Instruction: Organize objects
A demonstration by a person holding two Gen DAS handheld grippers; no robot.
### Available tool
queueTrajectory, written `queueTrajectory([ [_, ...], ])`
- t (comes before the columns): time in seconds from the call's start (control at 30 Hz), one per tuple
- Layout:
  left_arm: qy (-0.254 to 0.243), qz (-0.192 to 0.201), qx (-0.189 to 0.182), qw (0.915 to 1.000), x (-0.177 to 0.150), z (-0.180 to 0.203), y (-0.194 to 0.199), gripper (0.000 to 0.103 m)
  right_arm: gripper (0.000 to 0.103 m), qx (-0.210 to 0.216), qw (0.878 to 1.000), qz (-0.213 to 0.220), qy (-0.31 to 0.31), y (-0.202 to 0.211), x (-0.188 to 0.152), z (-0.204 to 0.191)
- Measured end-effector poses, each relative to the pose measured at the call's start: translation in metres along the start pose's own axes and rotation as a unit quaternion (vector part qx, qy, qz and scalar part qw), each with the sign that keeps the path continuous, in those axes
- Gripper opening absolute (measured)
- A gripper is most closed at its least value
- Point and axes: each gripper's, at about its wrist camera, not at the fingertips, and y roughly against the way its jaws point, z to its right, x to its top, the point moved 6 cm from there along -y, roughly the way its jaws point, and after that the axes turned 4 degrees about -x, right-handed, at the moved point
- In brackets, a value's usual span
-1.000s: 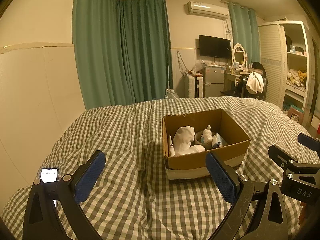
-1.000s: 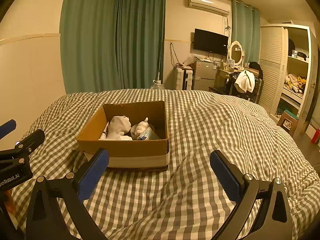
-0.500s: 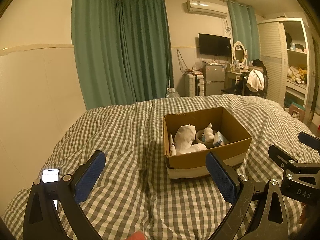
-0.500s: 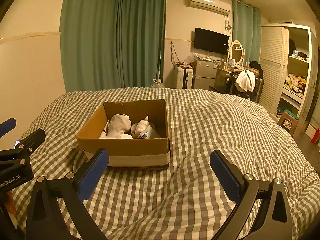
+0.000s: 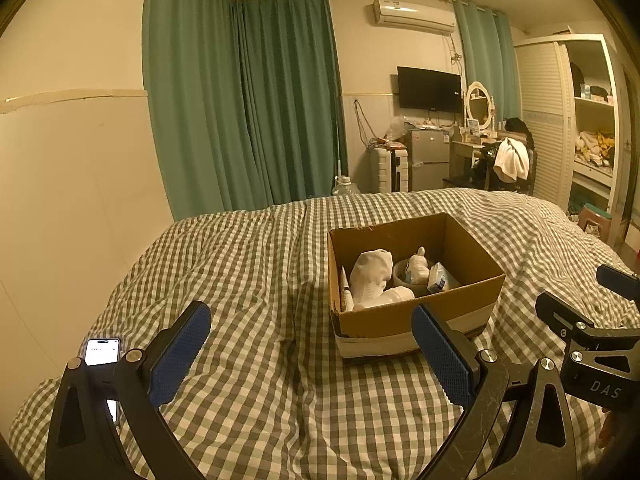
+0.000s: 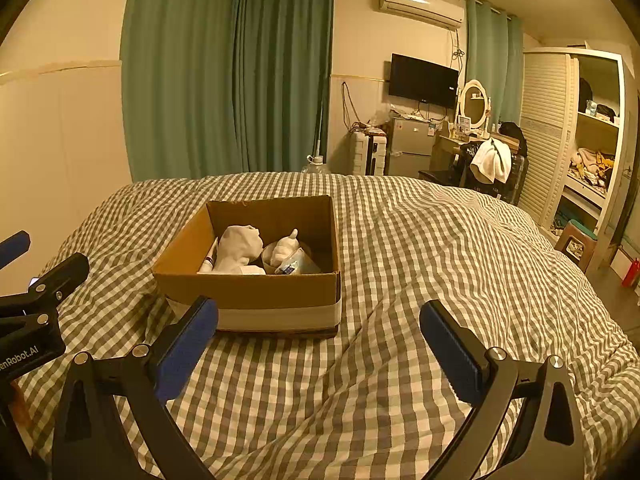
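step: reach into cardboard box (image 5: 416, 316) mid-bed | left gripper (image 5: 310, 350) and right gripper (image 6: 320, 342) both spread wide, empty, short of box | I aim for the white sock (image 5: 370, 270), probably topmost | descend between box walls

The left gripper (image 5: 310, 354) is showing black arched arms ending in blue textured pads (image 5: 180, 354), with round silver screws sitting at the joints. The right gripper (image 6: 318, 350) is wearing the same black frame, blue pads (image 6: 450, 350) and silver screws. White lettering is showing on each gripper's black body, reading "DAS" and "enRobot.AI".
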Motion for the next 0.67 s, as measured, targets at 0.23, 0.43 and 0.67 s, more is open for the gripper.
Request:
queueTrajectory([
  [0.23, -0.001, -0.002, 0.001, 1.0000, -0.0023, 0.0006, -0.0006, 0.103, 0.101, 0.000, 1.000, -0.002, 0.001, -0.0006, -0.0019, -0.0005],
  [0.43, 0.000, -0.004, 0.001, 1.0000, -0.0043, 0.0009, -0.0010, 0.103, 0.101, 0.000, 1.000, -0.005, 0.002, -0.0025, -0.0049, -0.0021],
  [0.67, -0.004, -0.002, 0.003, 1.0000, -0.0062, 0.0026, -0.0002, 0.103, 0.101, 0.000, 1.000, -0.006, 0.002, -0.0026, -0.0050, -0.0022],
])
